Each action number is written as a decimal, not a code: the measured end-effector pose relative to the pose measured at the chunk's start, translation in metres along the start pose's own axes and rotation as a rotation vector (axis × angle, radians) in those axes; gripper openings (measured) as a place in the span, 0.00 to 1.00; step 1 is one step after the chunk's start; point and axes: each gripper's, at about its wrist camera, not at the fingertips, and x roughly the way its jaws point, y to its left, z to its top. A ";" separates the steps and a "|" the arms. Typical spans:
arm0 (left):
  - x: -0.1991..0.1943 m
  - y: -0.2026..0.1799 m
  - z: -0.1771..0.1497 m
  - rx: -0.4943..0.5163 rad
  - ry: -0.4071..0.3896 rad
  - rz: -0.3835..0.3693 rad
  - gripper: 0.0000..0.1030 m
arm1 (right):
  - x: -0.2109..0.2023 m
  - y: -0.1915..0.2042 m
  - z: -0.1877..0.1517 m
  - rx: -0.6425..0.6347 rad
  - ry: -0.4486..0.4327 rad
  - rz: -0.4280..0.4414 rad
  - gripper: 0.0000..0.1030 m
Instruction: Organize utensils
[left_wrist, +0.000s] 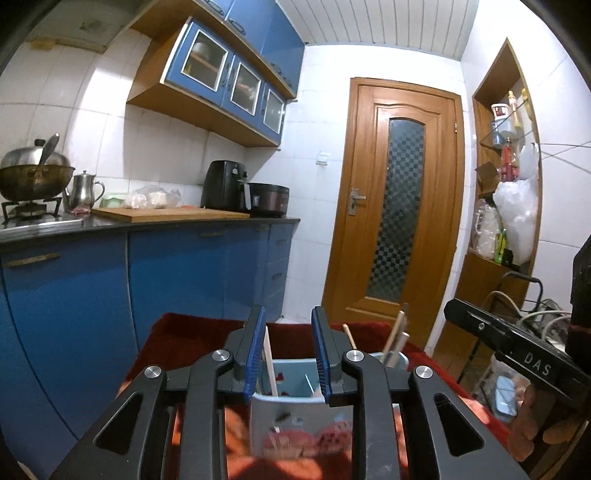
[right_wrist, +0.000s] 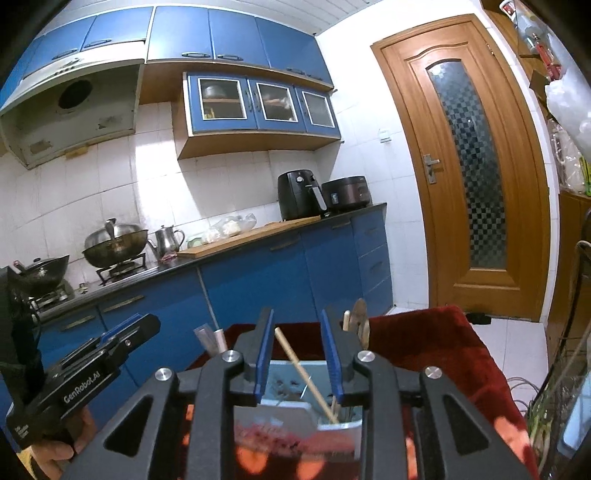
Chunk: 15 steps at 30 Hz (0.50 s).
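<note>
A shiny utensil holder with a light blue inside (left_wrist: 291, 421) stands on a red cloth (left_wrist: 184, 336). My left gripper (left_wrist: 289, 349) is open above its left compartment, where a pale chopstick (left_wrist: 269, 363) leans. Wooden utensils (left_wrist: 397, 338) stand in the right compartment. In the right wrist view my right gripper (right_wrist: 297, 350) is open over the same holder (right_wrist: 295, 417); a wooden chopstick (right_wrist: 304, 374) leans inside between the fingers without being gripped. A wooden spoon (right_wrist: 359, 317) stands beside the right finger. Each gripper shows in the other's view, the left (right_wrist: 110, 341) and the right (left_wrist: 498, 332).
A blue counter (left_wrist: 147, 221) runs along the left wall with a wok (left_wrist: 35, 177), kettle (left_wrist: 83, 190), cutting board (left_wrist: 166, 213), air fryer (left_wrist: 225, 186) and rice cooker (left_wrist: 267, 199). A wooden door (left_wrist: 395, 206) is ahead. Shelves with bottles and bags (left_wrist: 509, 177) stand at the right.
</note>
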 end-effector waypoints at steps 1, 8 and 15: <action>-0.007 -0.001 0.000 0.007 0.008 0.001 0.25 | -0.007 0.003 0.000 0.000 0.006 0.004 0.28; -0.046 -0.011 -0.004 0.043 0.059 0.000 0.25 | -0.046 0.023 -0.010 0.009 0.052 0.029 0.28; -0.074 -0.013 -0.022 0.051 0.117 0.029 0.25 | -0.076 0.038 -0.030 -0.006 0.093 0.026 0.29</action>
